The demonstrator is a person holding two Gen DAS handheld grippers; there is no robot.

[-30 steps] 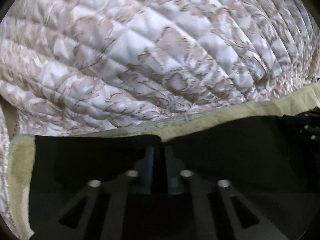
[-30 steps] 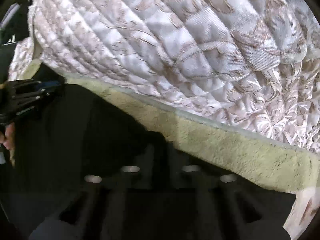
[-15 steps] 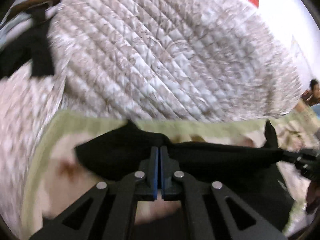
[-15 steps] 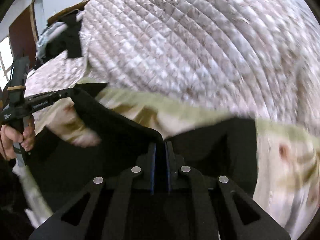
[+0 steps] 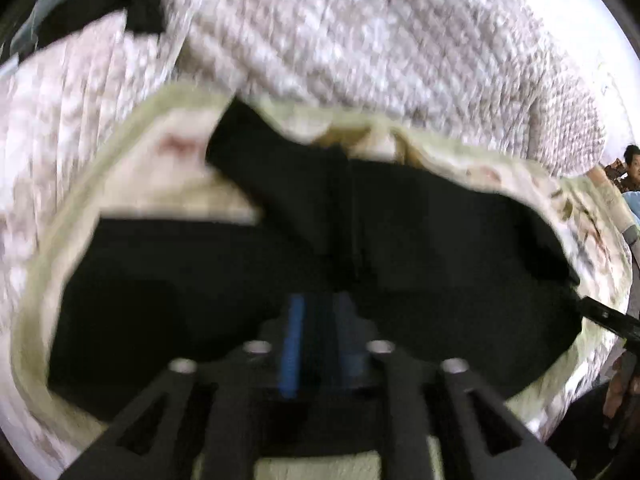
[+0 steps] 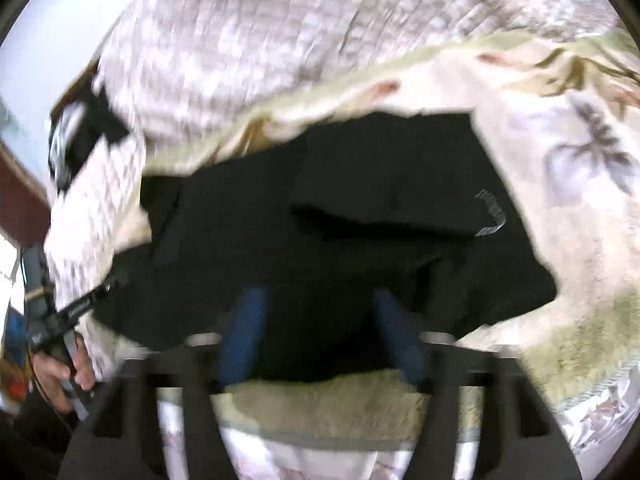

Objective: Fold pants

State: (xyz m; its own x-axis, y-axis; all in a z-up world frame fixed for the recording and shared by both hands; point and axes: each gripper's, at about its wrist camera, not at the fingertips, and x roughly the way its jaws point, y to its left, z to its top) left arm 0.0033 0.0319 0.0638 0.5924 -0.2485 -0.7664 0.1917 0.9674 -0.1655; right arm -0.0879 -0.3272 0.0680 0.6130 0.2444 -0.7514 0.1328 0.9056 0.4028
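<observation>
Right fingers (image 6: 320, 332) spread apart; left fingers (image 5: 318, 344) nearly closed over black pants (image 5: 420, 240) on floral blanket (image 6: 560, 152).

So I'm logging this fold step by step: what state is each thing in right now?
Black pants: folded over, lying on the blanket.
Left gripper: fingers a narrow gap apart, dark cloth between them; grip unclear through blur.
Right gripper: open, fingers spread over the pants' near edge.
Floral blanket: spread under the pants, rumpled at the far edge.
Quilt: bunched behind.
</observation>
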